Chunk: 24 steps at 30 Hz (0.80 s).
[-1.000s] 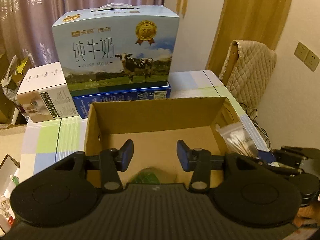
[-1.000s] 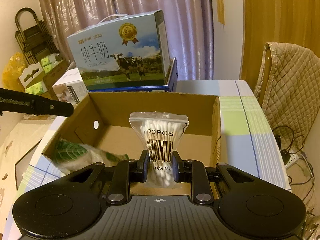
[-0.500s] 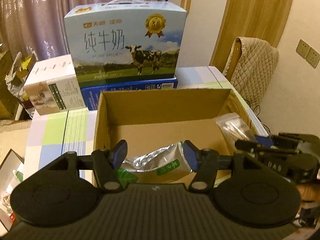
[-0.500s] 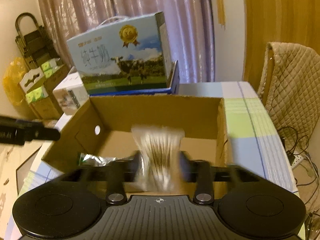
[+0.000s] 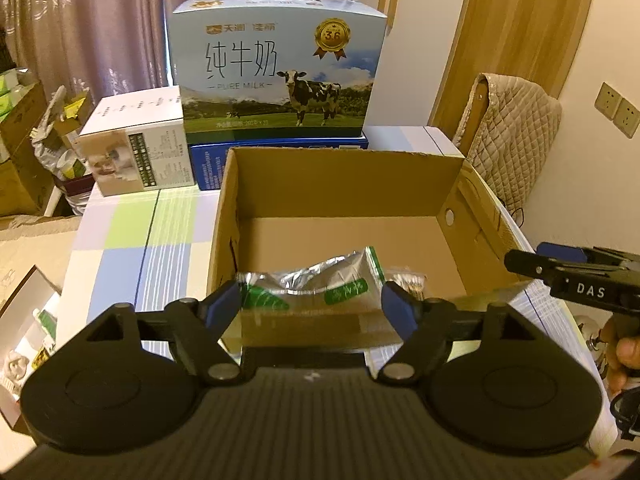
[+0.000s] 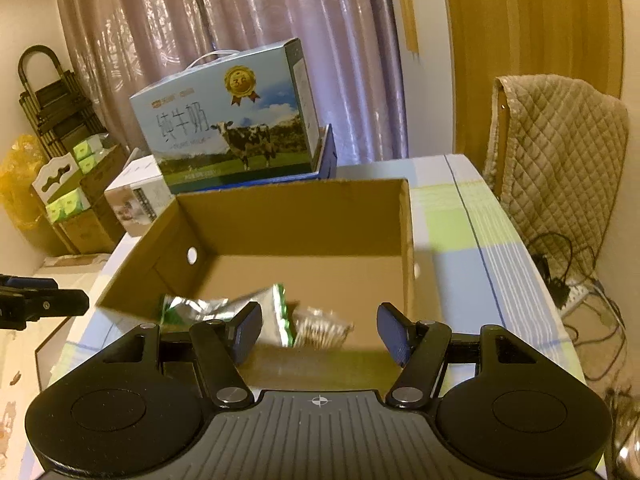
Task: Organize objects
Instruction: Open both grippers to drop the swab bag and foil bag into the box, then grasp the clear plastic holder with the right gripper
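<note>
Checked tablecloth table [image 5: 128, 240] with an open cardboard box [image 5: 344, 184] near the front edge. Behind the box: milk carton with cow print [image 5: 276, 68] stacked on a blue carton [image 5: 208, 168], white carton [image 5: 136, 148] to its left. Purple curtain [image 6: 224, 20] at the back, quilted chair cover [image 6: 560, 152] on the right, black folded rack [image 6: 52, 96] and tissue packs far left in the right wrist view. Near wall of the box stands between both tongs and the contents.

Inside the box, against the near wall: silver-green foil pouch [image 5: 320, 284], and a clear bag of cotton swabs [image 6: 320, 326] just to its right, touching or slightly overlapping it; swab bag is blurred.

Left gripper [image 5: 312, 308] has its jaws spread wide, just been opening, nothing between them; pouch lies beyond and below the tips. Right gripper [image 6: 318, 330] also has jaws apart, empty, opened within the last second and steady since; swab bag lies loose in the box past its tips. Right gripper shows at the right edge of the left wrist view, with part of a hand [image 5: 624, 356] below it.
</note>
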Each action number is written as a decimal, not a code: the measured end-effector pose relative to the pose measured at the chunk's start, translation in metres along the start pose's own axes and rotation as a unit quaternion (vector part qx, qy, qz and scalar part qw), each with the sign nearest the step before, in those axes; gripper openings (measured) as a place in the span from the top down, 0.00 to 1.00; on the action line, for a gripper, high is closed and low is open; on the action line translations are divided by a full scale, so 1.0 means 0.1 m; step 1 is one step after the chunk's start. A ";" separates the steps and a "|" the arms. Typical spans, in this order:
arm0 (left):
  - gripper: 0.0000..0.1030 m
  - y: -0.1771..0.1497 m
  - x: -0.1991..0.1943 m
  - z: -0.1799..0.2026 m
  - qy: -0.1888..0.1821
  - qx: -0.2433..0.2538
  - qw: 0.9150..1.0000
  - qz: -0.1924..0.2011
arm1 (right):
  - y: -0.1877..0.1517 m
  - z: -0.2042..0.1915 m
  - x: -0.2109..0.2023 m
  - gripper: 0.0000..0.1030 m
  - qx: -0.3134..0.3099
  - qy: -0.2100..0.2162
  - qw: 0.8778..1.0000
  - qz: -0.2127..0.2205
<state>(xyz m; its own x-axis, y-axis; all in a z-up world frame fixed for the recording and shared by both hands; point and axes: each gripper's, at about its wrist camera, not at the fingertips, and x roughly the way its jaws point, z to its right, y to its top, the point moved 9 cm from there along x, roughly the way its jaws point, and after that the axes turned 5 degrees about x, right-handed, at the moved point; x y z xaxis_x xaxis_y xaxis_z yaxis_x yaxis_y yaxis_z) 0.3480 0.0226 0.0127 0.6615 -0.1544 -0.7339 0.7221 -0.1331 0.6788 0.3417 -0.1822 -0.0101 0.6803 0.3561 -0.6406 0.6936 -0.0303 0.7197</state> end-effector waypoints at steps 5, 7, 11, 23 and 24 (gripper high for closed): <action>0.16 -0.19 -0.29 0.06 0.016 0.000 1.000 0.007 | -0.27 -0.05 -0.36 0.41 0.016 0.010 1.000 0.000; 0.14 -0.28 -0.38 0.09 0.016 -0.003 1.000 0.005 | -0.37 -0.07 -0.51 0.41 0.022 0.009 1.000 0.003; 0.08 -0.45 -0.57 0.16 0.019 -0.011 1.000 0.007 | -0.57 -0.13 -0.82 0.40 0.010 0.009 1.000 0.008; 0.01 -1.01 -1.04 0.47 0.023 -0.016 0.999 0.021 | -1.09 0.00 -1.49 0.40 -0.011 -0.001 1.000 0.012; 0.01 -1.06 -1.08 0.49 0.022 -0.018 0.999 0.024 | -1.15 0.03 -1.54 0.40 -0.013 -0.004 1.000 0.013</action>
<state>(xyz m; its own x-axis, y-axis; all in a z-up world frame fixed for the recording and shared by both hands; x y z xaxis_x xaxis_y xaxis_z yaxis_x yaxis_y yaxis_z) 0.1902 0.0056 0.0207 0.7028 -0.1154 -0.7020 0.6961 -0.0921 0.7120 0.1577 -0.2367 0.0048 0.7000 0.3474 -0.6239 0.6695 -0.0153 0.7426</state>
